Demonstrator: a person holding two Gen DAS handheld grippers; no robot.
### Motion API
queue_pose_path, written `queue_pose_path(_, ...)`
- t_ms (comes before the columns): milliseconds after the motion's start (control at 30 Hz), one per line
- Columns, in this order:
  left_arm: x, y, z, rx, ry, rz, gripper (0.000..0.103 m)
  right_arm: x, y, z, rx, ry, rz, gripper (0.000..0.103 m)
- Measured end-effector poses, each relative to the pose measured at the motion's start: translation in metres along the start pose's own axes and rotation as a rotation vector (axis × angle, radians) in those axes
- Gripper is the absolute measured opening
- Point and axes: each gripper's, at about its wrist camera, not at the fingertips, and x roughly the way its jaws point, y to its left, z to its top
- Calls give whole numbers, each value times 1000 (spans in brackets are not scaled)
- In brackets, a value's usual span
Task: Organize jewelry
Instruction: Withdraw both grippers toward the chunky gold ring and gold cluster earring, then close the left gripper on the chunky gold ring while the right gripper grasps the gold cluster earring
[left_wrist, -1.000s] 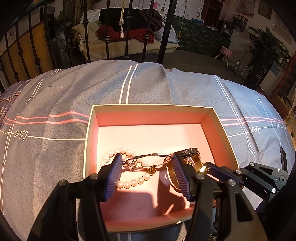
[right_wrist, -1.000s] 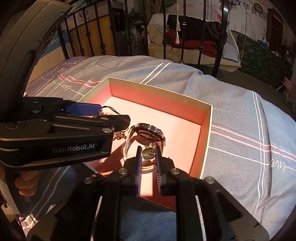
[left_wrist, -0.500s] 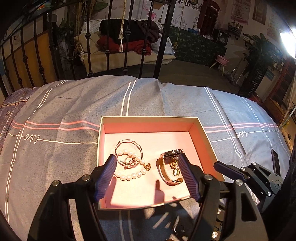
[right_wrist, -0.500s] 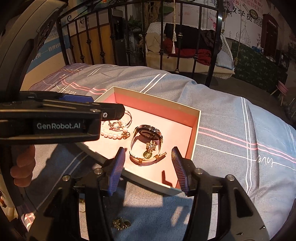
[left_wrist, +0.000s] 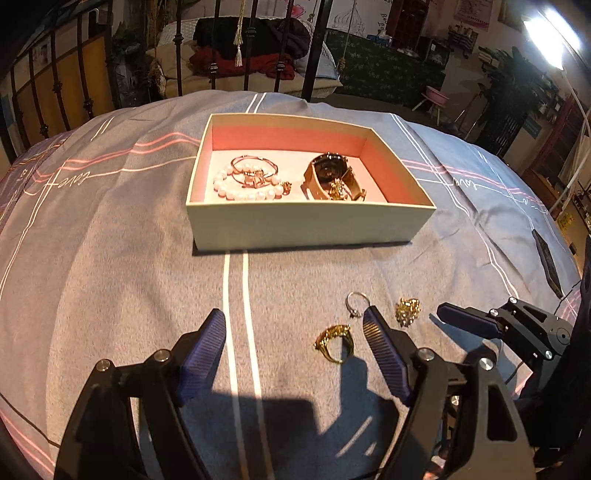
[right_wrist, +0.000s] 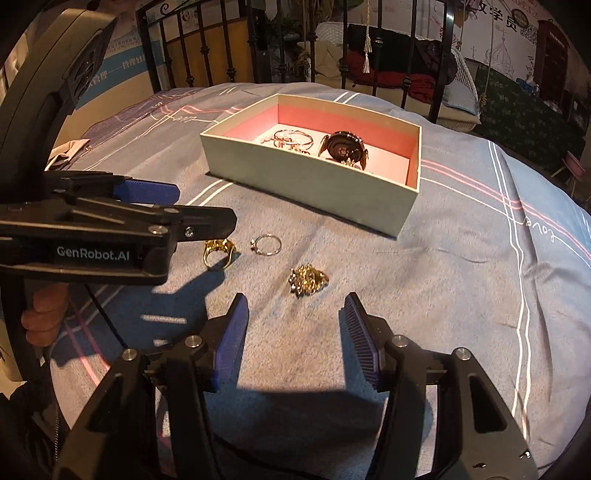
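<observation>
3 pieces are left on the bedspread (left_wrist: 110, 280) in front of the box (left_wrist: 306, 225): a gold ring (left_wrist: 334, 343), a thin silver ring (left_wrist: 357, 302) and a gold cluster piece (right_wrist: 308, 280). Inside the box we see a pearl bracelet (left_wrist: 245, 188), a bangle (left_wrist: 255, 168) and a watch (left_wrist: 330, 177), so we judge the job over halfway. We hold both the left gripper (left_wrist: 295, 350) and the right gripper (right_wrist: 295, 328) spread wide, gripping nothing; the cluster lies just ahead of the right one.
</observation>
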Motion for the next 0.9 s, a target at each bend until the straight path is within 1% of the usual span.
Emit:
queue_pose_path(133, 5, -5, -9, 14, 14, 4, 75, -2, -2, -6, 15, -2, 5, 55)
queue_pose_path(267, 8, -11, -9, 33, 16, 3, 75, -3, -4, -8, 25, -8, 5, 55)
queue_pose_path(467, 12, -15, -9, 60, 12, 22, 69, -2, -4, -10, 29, -9, 5, 56)
queue_pose_path(533, 12, -15, -9, 64, 9, 30, 65, -1, -4, -9, 31, -7, 6, 56)
queue_pose_path(600, 11, -14, -9, 67, 6, 42, 55, 0, -5, -9, 34, -5, 8, 56)
queue_pose_path(633, 11, -14, -9, 69, 3, 43, 52, 0, -5, -9, 35, -4, 9, 56)
queue_pose_path(700, 11, -13, -9, 74, 0, 43, 43, 0, -5, -8, 36, -1, 9, 56)
queue_pose_path(733, 11, -12, -9, 71, 0, 43, 42, 1, -4, -8, 35, -1, 9, 56)
queue_pose_path(833, 10, -9, -7, 60, -2, 40, 35, 2, -4, -6, 36, 2, 9, 56)
queue_pose_path(900, 10, -7, -7, 57, -4, 36, 27, 2, -5, -5, 40, 5, 13, 57)
